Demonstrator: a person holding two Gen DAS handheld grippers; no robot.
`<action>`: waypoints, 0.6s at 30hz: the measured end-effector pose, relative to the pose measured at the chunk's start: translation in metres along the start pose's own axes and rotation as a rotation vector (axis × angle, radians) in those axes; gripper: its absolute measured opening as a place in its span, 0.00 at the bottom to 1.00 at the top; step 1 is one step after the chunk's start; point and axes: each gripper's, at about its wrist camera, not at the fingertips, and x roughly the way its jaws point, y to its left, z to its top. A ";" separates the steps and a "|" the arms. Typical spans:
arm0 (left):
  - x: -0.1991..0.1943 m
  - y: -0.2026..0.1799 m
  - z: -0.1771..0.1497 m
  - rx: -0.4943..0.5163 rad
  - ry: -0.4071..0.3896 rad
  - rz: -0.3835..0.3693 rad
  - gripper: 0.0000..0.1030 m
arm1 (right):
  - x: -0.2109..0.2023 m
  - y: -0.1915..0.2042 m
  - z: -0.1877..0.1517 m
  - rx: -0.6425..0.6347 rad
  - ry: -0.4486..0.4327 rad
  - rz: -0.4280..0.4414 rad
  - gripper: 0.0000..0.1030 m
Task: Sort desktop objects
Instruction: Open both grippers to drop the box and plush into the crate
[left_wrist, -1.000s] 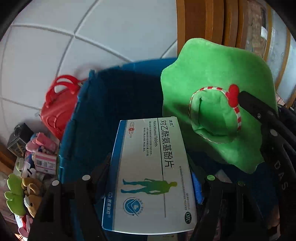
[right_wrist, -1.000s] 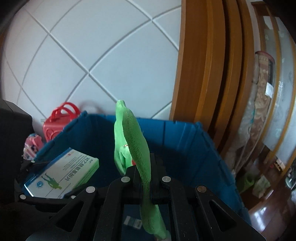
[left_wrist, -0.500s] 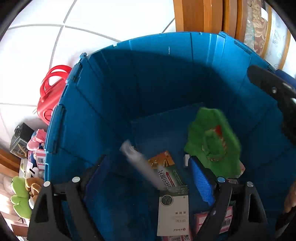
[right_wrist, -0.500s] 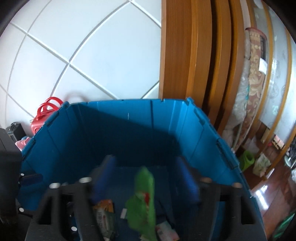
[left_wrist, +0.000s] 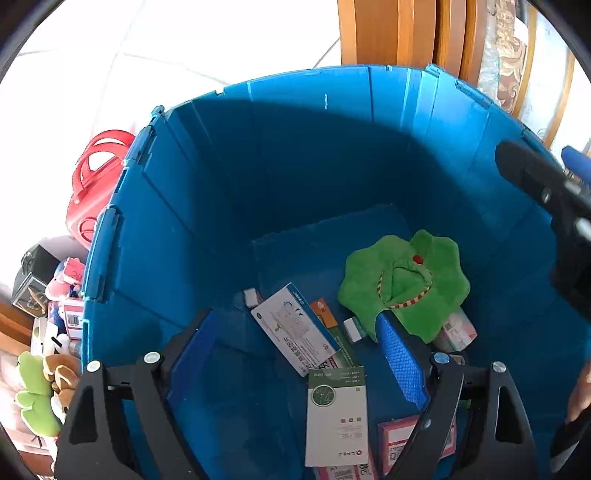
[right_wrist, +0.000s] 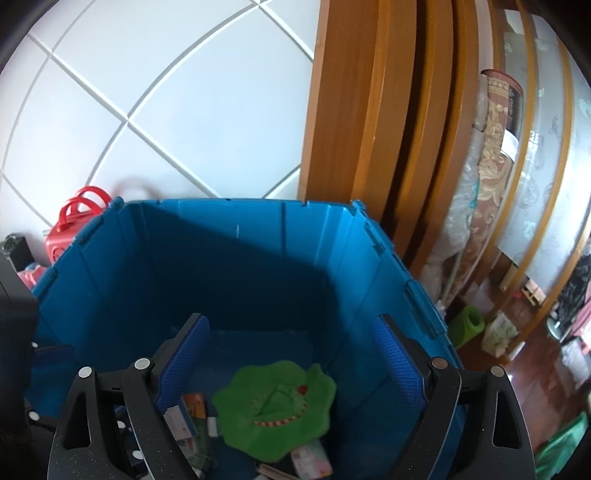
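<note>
Both grippers' jaws spread empty over the ribbed blue plastic bin (left_wrist: 155, 266), right's just widening; scalloped green plush (left_wrist: 406, 295) inside.

Left gripper (left_wrist: 295, 354) tips steeply downward, jaws spread wide, nothing between the blue pads (left_wrist: 402, 365); the black finger frames fan out at the bottom of its own view; right gripper (right_wrist: 291, 354) angles down more gently, its jaws having just been opening, now standing wide with nothing pressed between them; its blue textured pads (right_wrist: 397, 363) face each other across the gap; in the left wrist view the right gripper (left_wrist: 546, 192) juts in from the right edge as a black finger with a blue tip; at the lower right edge there, a bit of the person's hand (left_wrist: 580, 391) shows; the left gripper's black body (right_wrist: 14, 332) sits at the left edge of the right wrist view.
</note>
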 end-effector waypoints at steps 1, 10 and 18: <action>-0.003 0.000 -0.001 -0.004 -0.004 -0.007 0.85 | -0.001 0.000 0.000 -0.007 0.006 -0.008 0.88; -0.067 -0.001 -0.018 -0.033 -0.131 -0.022 0.85 | -0.053 -0.006 0.004 -0.041 -0.029 -0.034 0.88; -0.127 0.009 -0.047 -0.070 -0.230 0.010 0.85 | -0.115 -0.012 -0.005 -0.057 -0.093 0.035 0.98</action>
